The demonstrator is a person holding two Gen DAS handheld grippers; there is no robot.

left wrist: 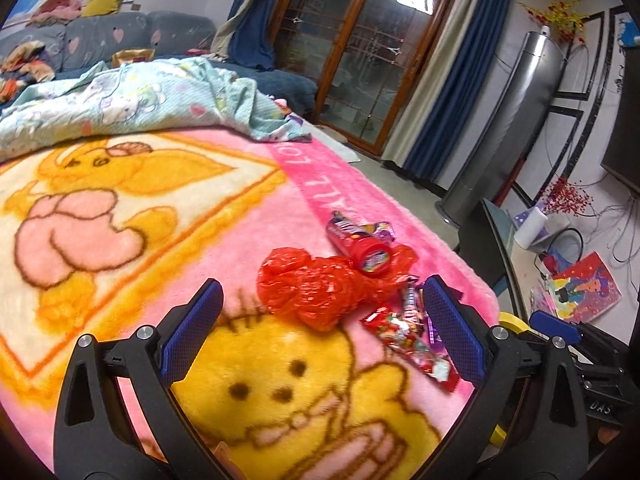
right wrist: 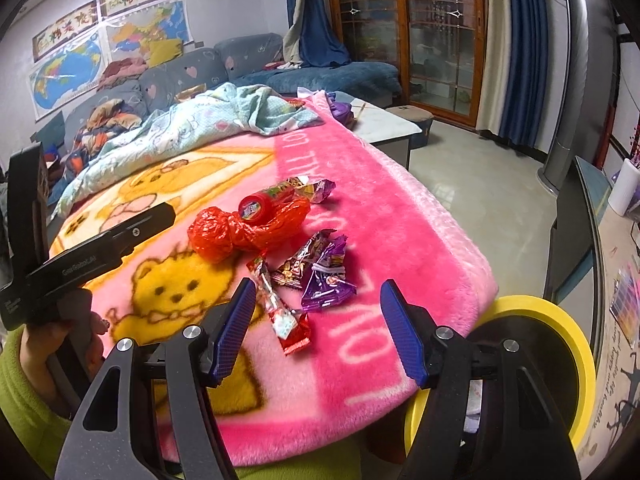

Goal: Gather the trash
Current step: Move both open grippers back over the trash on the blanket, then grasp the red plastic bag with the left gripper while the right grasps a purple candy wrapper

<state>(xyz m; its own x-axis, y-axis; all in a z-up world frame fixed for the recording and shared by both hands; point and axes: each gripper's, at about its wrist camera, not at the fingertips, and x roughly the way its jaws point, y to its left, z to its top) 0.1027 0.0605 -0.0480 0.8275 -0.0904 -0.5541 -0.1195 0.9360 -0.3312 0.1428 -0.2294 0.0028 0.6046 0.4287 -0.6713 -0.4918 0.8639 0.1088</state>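
Note:
Trash lies on a pink cartoon blanket: a crumpled red plastic bag, a red candy tube, a long red wrapper, purple wrappers and a further purple wrapper. My left gripper is open and empty, its fingers either side of the bag and the red wrapper, just short of them. My right gripper is open and empty, just short of the purple wrappers. A yellow-rimmed bin stands at the bed's edge, under my right gripper.
A light blue quilt is bunched at the far end of the blanket. A sofa with clothes stands behind. A grey tower fan and a low cluttered table stand to the right, past bare floor.

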